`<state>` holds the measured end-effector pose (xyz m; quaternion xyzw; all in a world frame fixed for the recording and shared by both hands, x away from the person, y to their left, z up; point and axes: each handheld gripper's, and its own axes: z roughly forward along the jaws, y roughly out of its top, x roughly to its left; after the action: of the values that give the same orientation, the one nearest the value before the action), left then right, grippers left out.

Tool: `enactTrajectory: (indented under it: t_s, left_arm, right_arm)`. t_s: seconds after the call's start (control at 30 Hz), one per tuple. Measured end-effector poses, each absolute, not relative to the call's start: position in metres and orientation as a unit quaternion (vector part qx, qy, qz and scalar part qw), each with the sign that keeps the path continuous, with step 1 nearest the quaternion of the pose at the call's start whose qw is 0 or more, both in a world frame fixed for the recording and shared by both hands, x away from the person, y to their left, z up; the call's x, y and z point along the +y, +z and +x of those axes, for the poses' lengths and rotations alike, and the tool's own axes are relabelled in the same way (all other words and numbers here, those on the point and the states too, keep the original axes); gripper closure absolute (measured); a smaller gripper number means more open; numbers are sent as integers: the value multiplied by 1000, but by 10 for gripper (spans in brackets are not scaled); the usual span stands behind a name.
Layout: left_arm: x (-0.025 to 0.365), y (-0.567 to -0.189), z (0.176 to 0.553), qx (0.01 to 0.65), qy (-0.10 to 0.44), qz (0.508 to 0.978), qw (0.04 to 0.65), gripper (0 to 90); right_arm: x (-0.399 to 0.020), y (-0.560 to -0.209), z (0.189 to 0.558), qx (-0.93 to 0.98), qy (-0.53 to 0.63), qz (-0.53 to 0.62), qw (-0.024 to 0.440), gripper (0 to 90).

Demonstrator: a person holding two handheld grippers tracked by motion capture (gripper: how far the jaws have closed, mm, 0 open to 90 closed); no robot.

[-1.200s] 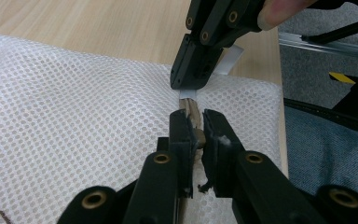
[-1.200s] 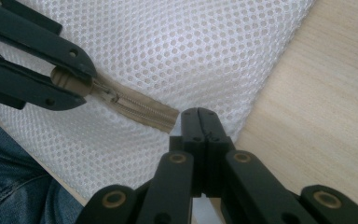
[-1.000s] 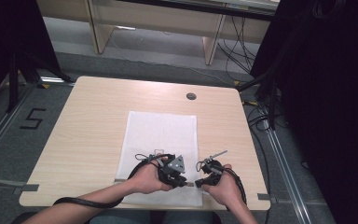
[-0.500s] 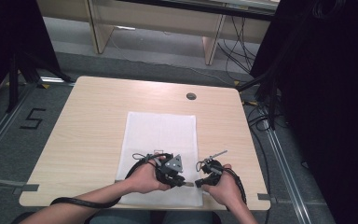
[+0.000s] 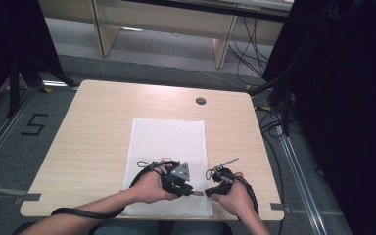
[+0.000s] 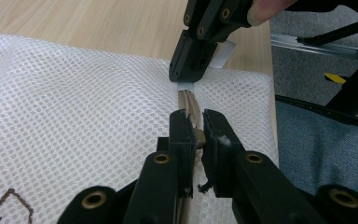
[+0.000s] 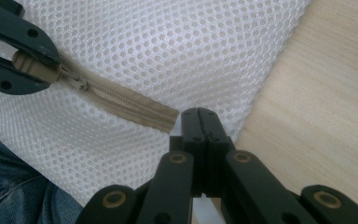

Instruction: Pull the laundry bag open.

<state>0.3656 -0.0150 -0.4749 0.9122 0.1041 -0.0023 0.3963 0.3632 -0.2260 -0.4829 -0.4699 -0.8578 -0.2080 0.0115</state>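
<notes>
A white mesh bag (image 5: pixel 169 142) lies flat on the wooden table (image 5: pixel 98 127), its tan zipper (image 7: pixel 126 105) running along the near edge. My left gripper (image 5: pixel 192 192) (image 6: pixel 194 122) is shut on the tan zipper pull (image 6: pixel 198 136) (image 7: pixel 25 63). Facing it from the right, my right gripper (image 5: pixel 208 192) (image 7: pixel 199 114) is shut on the white tab (image 6: pixel 226 52) at the zipper's end, by the bag's corner. The two grippers' tips stand a short stretch of zipper apart. In the left gripper view the right gripper (image 6: pixel 186 77) bears down on the mesh (image 6: pixel 74 102).
A round cable hole (image 5: pixel 200 101) sits at the table's far right. The table's front edge runs just behind both hands, with the person's jeans (image 6: pixel 317 149) below it. Cables (image 5: pixel 274 122) and dark equipment crowd the floor at the right. A "5" mark (image 5: pixel 33 125) lies on the floor left.
</notes>
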Motion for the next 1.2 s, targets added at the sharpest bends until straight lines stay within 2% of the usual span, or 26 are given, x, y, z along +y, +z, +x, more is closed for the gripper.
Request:
enactTrajectory:
  t_s: [1.2]
  left_arm:
    - [-6, -470, 364, 107, 0, 912, 395, 822]
  right_arm:
    - [-225, -482, 361, -853, -204, -481, 9, 900]
